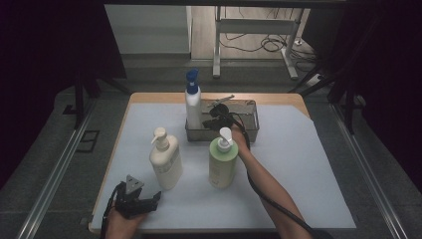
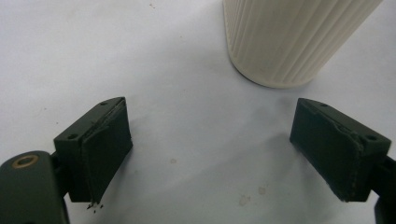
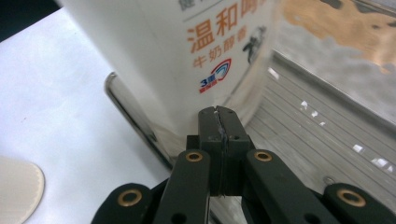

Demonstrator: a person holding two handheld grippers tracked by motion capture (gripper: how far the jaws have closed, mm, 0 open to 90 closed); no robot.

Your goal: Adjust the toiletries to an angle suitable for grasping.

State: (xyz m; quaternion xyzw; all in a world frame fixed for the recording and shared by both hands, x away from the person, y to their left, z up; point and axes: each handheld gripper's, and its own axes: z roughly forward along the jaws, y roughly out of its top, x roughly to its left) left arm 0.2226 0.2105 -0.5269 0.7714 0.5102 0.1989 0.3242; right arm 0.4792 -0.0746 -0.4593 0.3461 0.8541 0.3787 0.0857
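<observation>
A white bottle with a blue pump [image 1: 193, 99] stands in the left end of a metal tray [image 1: 249, 130] at the back of the table. My right gripper [image 1: 209, 113] reaches into that tray beside it. In the right gripper view its jaws [image 3: 219, 116] are shut with nothing between them, just short of the white bottle [image 3: 187, 51] with orange print, above the tray rim [image 3: 135, 121]. My left gripper [image 1: 144, 196] rests near the front left edge. It stands open [image 2: 210, 126], and the ribbed base of a cream pump bottle [image 2: 285, 42] is ahead of it.
The cream pump bottle [image 1: 165, 159] and a green pump bottle [image 1: 222, 162] stand upright mid-table on a white mat [image 1: 298, 169]. My right forearm passes right of the green bottle. A desk frame and cables lie on the floor beyond the table.
</observation>
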